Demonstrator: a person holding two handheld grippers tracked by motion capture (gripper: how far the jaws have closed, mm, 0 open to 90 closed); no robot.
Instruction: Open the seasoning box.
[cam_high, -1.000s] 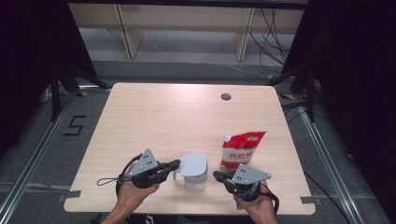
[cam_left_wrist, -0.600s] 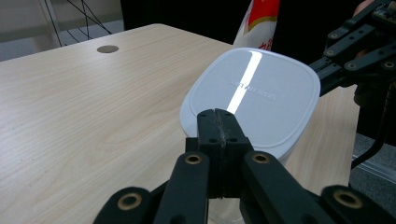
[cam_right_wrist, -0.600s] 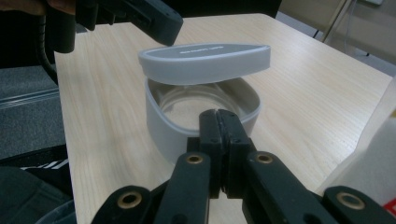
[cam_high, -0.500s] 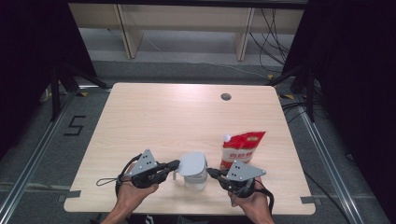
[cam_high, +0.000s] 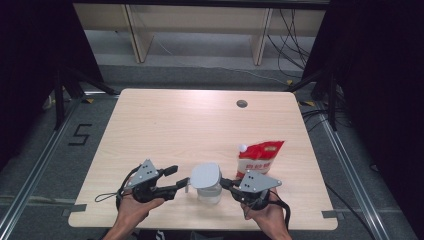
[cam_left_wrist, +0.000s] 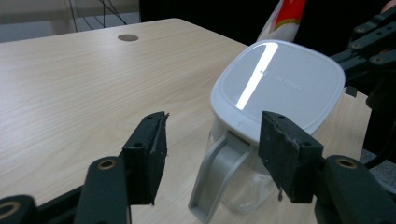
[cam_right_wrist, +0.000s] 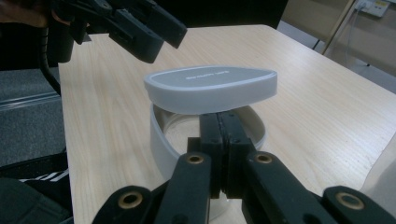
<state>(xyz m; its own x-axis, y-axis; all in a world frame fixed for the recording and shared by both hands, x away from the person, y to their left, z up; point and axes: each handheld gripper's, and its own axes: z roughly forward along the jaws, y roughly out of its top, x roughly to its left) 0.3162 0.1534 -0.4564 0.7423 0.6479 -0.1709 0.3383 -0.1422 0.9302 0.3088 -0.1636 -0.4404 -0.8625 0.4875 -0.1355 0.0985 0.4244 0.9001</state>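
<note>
The left gripper (cam_left_wrist: 212, 154) has just been opening: its jaws, closed on the handle (cam_left_wrist: 219, 175) of the clear jug (cam_high: 207, 190) a second ago, now stand apart with that grey handle between them, neither pad pressing on it. The jug sits just ahead of these jaws at the near edge of the table (cam_high: 165, 130), in the same place as before. The right gripper (cam_right_wrist: 219, 140) remains shut, its two jaws pressed together with their tips pushed under the edge of the white lid (cam_right_wrist: 210, 88); that lid now sits tilted, lifted off the jug's rim on the side nearest these jaws. Whether the tips pinch the rim cannot be told. The red and white pouch (cam_high: 260, 157) lies beyond the right gripper, just beside the jug, unmoved. Both hands have held their places.
</note>
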